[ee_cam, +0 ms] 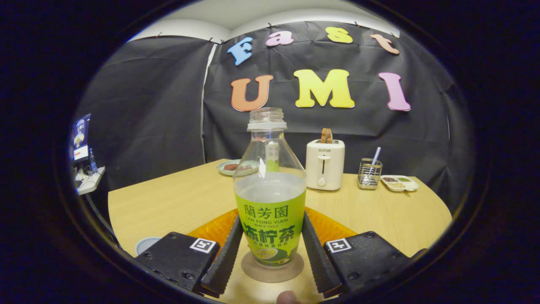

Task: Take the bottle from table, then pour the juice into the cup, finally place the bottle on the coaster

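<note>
A clear, uncapped bottle (270, 202) with a green label stands upright on a round brown coaster (253, 273). It holds pale juice up to about the top of the label. My gripper (272, 217) flanks it, with both black fingertips (236, 230) touching the sides of the label, so it is shut on the bottle. A pale blue cup (147, 244) peeks out beside the gripper's left body, mostly hidden. An orange mat (211, 230) lies under and behind the fingers.
Beyond the bottle stand a cream toaster (325, 165), a plate of red food (237, 167), a wire holder with a straw (370, 173) and a divided snack dish (399, 183). A fingertip (289, 297) shows behind the coaster. The wooden table (177, 198) ends at the left.
</note>
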`<state>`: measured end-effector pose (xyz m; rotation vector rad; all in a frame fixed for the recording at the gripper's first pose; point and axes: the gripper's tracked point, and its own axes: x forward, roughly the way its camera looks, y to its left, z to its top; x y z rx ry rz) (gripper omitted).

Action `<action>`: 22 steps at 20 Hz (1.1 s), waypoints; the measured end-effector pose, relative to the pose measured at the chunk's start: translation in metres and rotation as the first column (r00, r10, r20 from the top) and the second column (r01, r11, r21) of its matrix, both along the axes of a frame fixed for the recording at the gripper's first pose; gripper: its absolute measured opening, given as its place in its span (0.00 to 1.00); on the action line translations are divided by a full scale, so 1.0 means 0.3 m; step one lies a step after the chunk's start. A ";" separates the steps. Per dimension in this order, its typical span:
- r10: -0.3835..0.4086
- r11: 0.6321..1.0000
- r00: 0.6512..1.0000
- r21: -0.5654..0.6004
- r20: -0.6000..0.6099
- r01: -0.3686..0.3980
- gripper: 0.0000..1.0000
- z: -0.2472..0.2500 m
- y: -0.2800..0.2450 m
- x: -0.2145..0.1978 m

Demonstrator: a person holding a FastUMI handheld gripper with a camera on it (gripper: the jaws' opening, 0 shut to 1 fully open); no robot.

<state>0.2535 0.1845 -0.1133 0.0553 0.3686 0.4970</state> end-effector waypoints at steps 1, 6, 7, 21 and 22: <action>-0.005 1.000 1.000 -0.002 -0.003 0.005 0.81 -0.007 -0.007 -0.004; -0.019 1.000 1.000 -0.003 -0.012 0.019 0.82 -0.045 -0.012 -0.003; -0.019 1.000 1.000 -0.005 -0.005 0.019 0.82 -0.045 -0.005 -0.005; -0.075 0.997 0.997 0.008 0.012 0.075 1.00 -0.016 -0.057 -0.069; -0.080 0.997 0.997 0.012 0.010 0.080 1.00 -0.006 -0.066 -0.081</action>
